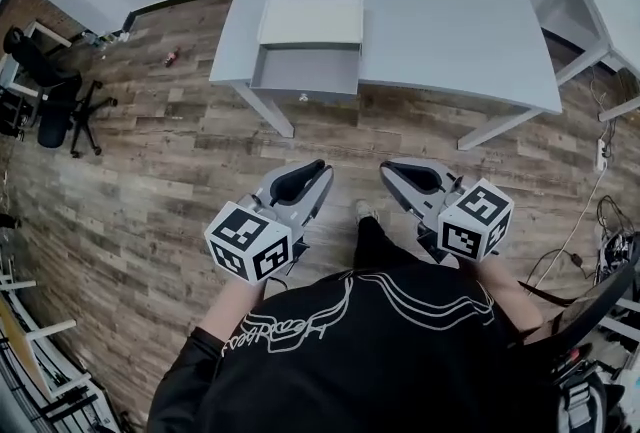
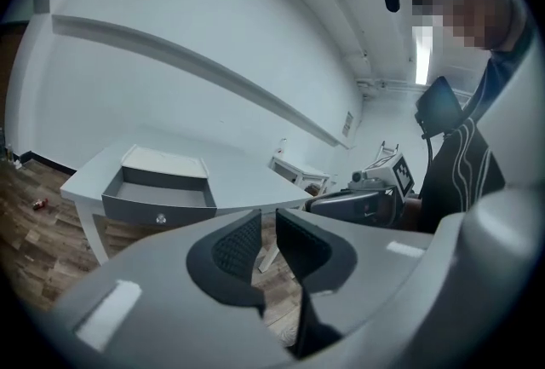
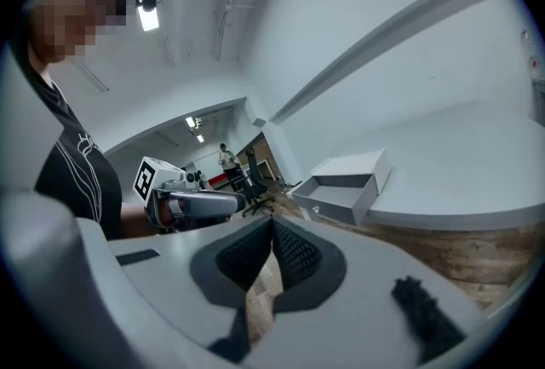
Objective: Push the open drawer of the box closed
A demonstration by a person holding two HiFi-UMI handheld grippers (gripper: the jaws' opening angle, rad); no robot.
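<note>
Left gripper [image 1: 320, 169] slightly parted, right gripper [image 1: 387, 171] pinched closed, both empty, well short of the drawer [image 1: 305, 71] (an off-centre push might skew it or slide the box [image 1: 312, 21]).

Low in the head view, the left gripper [image 1: 320, 169] and right gripper [image 1: 390, 171] sit well apart from the bench [image 1: 450, 21] at the top. A broad band of wooden floor [image 1: 180, 171] lies bare across the middle between them. At upper centre the drawer [image 1: 305, 71] juts past the bench's near edge, with nothing in front of it. A slanted bench leg [image 1: 268, 111] stands just below it, to the left. The bench top right of the box [image 1: 311, 21] is bare. An office chair [image 1: 55, 91] crowds the left edge. A second bench [image 1: 590, 16] and cables [image 1: 603, 153] crowd the right.
</note>
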